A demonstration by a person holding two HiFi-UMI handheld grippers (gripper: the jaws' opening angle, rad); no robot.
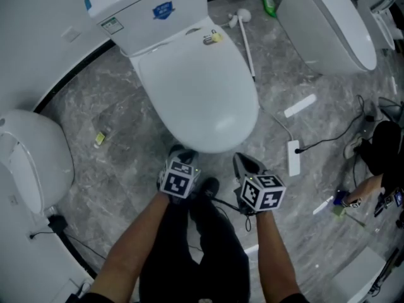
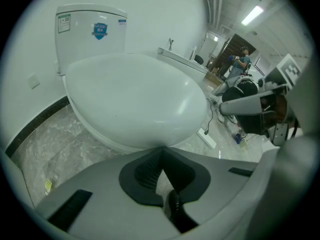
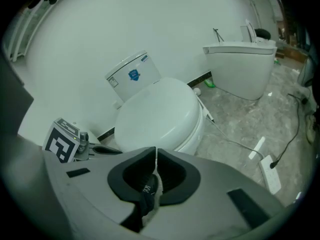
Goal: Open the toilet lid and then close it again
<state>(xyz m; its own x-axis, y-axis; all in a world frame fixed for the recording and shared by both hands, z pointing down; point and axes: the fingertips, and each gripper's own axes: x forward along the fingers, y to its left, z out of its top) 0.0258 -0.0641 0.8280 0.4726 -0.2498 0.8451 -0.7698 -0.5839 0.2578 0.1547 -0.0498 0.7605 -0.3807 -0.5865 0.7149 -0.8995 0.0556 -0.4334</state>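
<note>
Two grippers: left gripper [image 1: 179, 151] and right gripper [image 1: 243, 160], each clenched on nothing.
Toilet lid [image 1: 199, 93]: down, shut.
Placing: both grippers near its front edge.

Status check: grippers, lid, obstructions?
Left gripper, right gripper: both shut, empty. White oval plastic toilet lid: down. White power strip lies right of it, off the lid.

Grey marble floor [image 1: 126, 150] — veined, white wall [image 1: 38, 17]

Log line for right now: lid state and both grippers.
toilet lid: down | left gripper: fingers shut, empty, near lid's front edge | right gripper: fingers shut, empty, just short of that edge
</note>
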